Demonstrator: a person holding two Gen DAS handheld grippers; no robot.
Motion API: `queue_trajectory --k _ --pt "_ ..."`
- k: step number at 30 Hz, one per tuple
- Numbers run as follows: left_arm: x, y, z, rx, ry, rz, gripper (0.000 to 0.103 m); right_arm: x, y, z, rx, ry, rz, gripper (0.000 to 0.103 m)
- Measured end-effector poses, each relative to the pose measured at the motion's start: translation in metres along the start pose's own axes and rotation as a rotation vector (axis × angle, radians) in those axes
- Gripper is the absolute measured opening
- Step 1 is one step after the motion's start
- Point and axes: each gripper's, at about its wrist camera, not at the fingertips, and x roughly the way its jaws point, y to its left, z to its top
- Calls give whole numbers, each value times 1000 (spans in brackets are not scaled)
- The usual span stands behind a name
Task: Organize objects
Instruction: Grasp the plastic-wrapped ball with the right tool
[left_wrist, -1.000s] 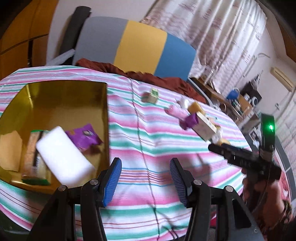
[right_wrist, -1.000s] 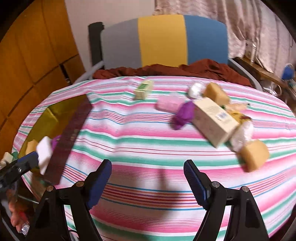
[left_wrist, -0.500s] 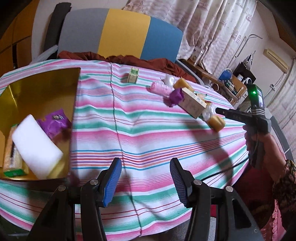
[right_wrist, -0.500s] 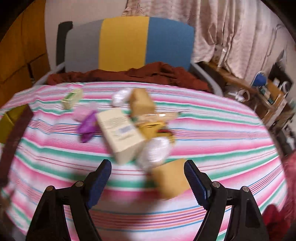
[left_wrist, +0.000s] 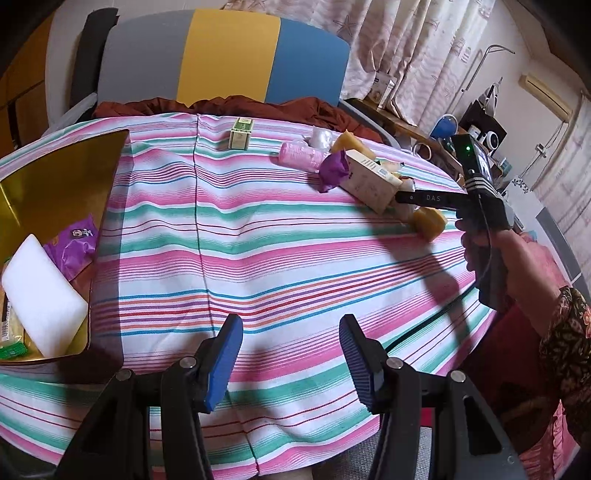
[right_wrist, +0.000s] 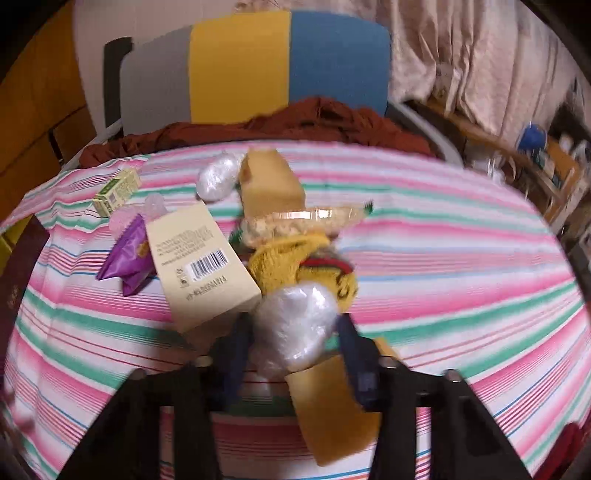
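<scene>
The right gripper (right_wrist: 291, 354) has its blue fingers (right_wrist: 236, 354) apart, with a crinkly clear plastic-wrapped lump (right_wrist: 295, 328) sitting between them, probably so they can pinch it next. Just below the fingers lies a soft tan sponge block (right_wrist: 332, 410). Up and left of them rests a smooth cream cardboard box (right_wrist: 199, 266) beside a shiny purple wrapper (right_wrist: 127, 258). The left gripper (left_wrist: 291, 362) waits with fingers apart and holding nothing, over the striped cloth bench (left_wrist: 258, 240). Left of those fingers, a shiny gold box (left_wrist: 55, 184) holds a white foam block (left_wrist: 40, 291), likely where things go.
</scene>
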Motion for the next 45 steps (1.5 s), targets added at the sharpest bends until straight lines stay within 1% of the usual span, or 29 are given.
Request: queue_trajectory --k 2,4,6,8,11,13,17,19,20,22,23,26,29,32,35,37,38,40,42,44,45 --pt "1 3 0 -16 3 -5 55 1 2 -2 9 8 41 38" --pt "3 4 1 -26 7 -6 55 -2 10 -4 -19 6 69 38" --pt "3 5 1 -32 10 -3 55 -4 20 -6 -27 13 141 38" --pt "3 4 2 -28 7 1 55 -7 35 -9 -50 31 238 38" --pt "3 4 5 -24 6 7 55 -19 52 -12 -108 23 300 38" --pt "5 4 9 -26 7 7 55 -28 54 -11 -101 8 302 38" --pt "16 -4 24 -13 2 -2 55 -40 25 -10 34 7 254 38" --pt "24 -13 37 15 -6 3 57 -39 13 -9 77 15 252 38" --pt "27 -17 43 30 -13 10 58 -38 7 -10 108 24 255 38" --pt "36 -27 58 65 -28 21 68 -34 0 -10 136 46 270 38" --pt "43 -32 67 83 -32 19 73 -31 1 -10 138 60 280 38" --pt "64 -39 91 85 -23 -4 73 -22 9 -11 113 104 290 38" --pt "88 -46 115 84 -8 -2 73 -14 17 -17 88 158 296 38" --pt "111 -56 133 101 -3 0 74 -10 14 -21 104 180 295 38" --pt "132 -69 145 151 -8 26 73 -7 9 -22 127 191 300 38" --pt "146 -76 150 192 -9 64 73 -5 7 -23 134 199 305 38" --pt "151 -77 151 199 -8 77 73 -4 7 -22 136 202 308 38" --pt "160 -78 154 212 -15 97 64 -3 7 -22 139 203 309 38" --pt "169 -80 156 240 -9 104 48 -1 6 -22 149 207 313 38" --pt "178 -82 156 271 6 126 43 0 5 -21 164 212 316 38" --pt "181 -82 156 280 4 132 42 1 5 -21 171 214 319 38"
